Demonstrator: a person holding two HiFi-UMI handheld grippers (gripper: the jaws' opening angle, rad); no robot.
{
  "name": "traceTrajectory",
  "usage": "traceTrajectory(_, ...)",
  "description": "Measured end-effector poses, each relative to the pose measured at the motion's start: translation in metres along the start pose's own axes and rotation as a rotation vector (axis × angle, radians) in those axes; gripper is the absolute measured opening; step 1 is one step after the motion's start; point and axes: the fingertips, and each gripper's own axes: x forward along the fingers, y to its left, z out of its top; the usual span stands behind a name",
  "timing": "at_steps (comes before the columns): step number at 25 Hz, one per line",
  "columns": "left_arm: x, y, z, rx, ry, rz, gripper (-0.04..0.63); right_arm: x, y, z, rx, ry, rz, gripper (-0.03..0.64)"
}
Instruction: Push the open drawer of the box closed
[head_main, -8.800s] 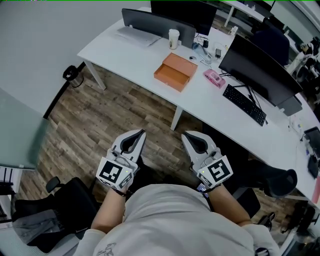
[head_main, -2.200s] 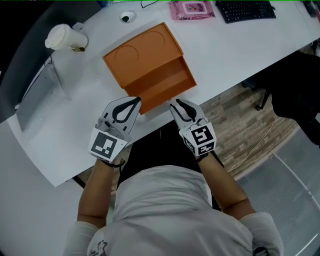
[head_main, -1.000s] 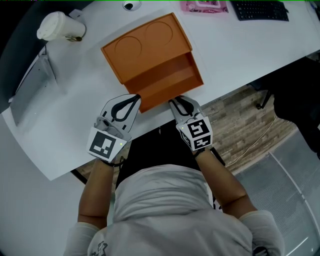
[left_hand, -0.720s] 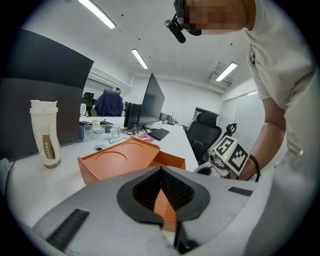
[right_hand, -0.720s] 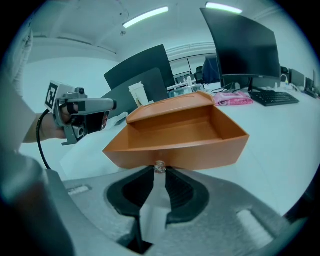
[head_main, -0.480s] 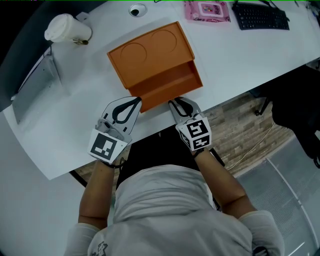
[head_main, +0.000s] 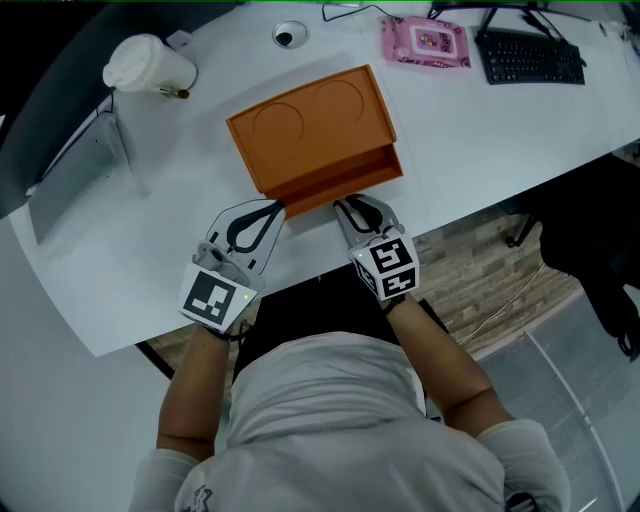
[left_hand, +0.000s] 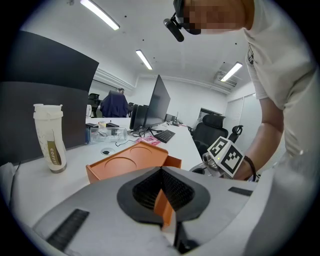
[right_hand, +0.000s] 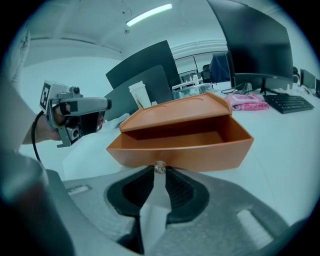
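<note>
An orange box (head_main: 310, 125) lies on the white desk (head_main: 480, 130), with its drawer (head_main: 350, 182) sticking out a short way toward me. My left gripper (head_main: 277, 208) is shut, and its tip rests at the drawer's left front corner. My right gripper (head_main: 342, 204) is also shut, tip against the drawer front. In the right gripper view the drawer (right_hand: 200, 145) is empty, and its small knob (right_hand: 160, 167) sits just past the right gripper (right_hand: 159, 176). The left gripper view shows the box (left_hand: 127, 167) beyond the left gripper (left_hand: 161, 171), with orange showing through the jaws' hollow.
A white paper cup (head_main: 150, 65) stands at the far left beside a grey monitor back (head_main: 75, 165). A pink case (head_main: 423, 42) and a black keyboard (head_main: 530, 58) lie at the far right. The desk's near edge runs just below both grippers.
Both grippers have moved forward against the drawer front. The drawer now sticks out much less than a second ago.
</note>
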Motion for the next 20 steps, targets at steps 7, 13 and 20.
traceTrajectory(7, 0.002, 0.014, 0.011, 0.003, -0.004, 0.023, 0.000, 0.018, -0.008, 0.022, -0.022, 0.006, 0.029, 0.074)
traceTrajectory(13, 0.002, 0.026, 0.018, -0.021, 0.002, 0.053, 0.000, 0.032, -0.011, 0.039, -0.024, 0.009, 0.053, 0.074)
traceTrajectory(20, -0.001, 0.029, 0.023, -0.019, -0.005, 0.064, 0.000, 0.041, -0.014, 0.049, -0.026, 0.011, 0.062, 0.074)
